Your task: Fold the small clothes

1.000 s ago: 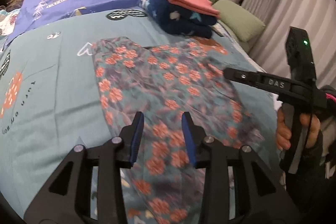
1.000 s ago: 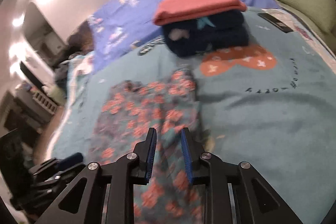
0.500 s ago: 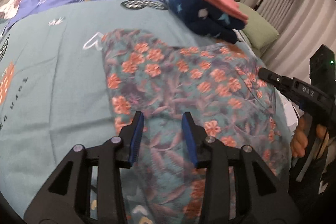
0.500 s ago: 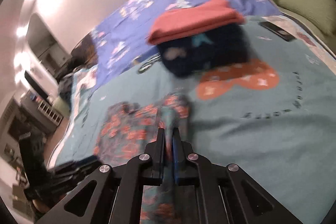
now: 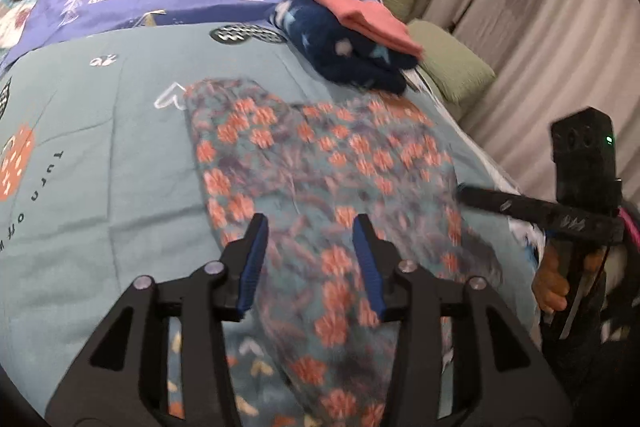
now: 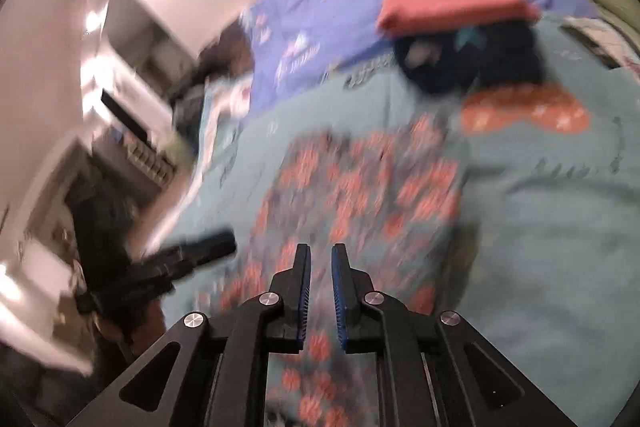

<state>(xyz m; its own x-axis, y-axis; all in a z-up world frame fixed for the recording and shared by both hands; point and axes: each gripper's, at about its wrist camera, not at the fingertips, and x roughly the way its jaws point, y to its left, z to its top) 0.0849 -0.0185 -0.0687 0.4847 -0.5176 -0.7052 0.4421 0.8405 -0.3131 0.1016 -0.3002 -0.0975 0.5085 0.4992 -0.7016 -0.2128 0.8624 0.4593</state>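
While half a second ago our right gripper [image 6: 321, 267] was pinched tight on an edge of the floral garment [image 5: 332, 179], it now shows a narrow gap between its blue pads, and no cloth seems to sit in that gap; the right wrist view is badly smeared by motion, so we say this with some caution. We take it that we have just let go after dragging that edge into place.

Our left gripper [image 5: 310, 255] hangs above the near part of the garment with its jaws wide apart, holding nothing, much as it did a second ago. From that view the right gripper [image 5: 500, 203] reaches in from the side, its tips near the garment's right edge.

The floral garment lies spread on the teal bedspread [image 5: 100, 155], mostly flat, with its far end close to the stack of folded clothes: a pink piece [image 5: 360, 15] resting on a dark blue starred piece [image 5: 340, 51]. Green pillows [image 5: 452, 67] sit beyond the stack.

For the task, we judge this as the end of smoothing and the start of the fold proper. Nothing is doubled over yet. Both grippers are free, so our next move likely calls for each to take a corner or edge and carry it across.
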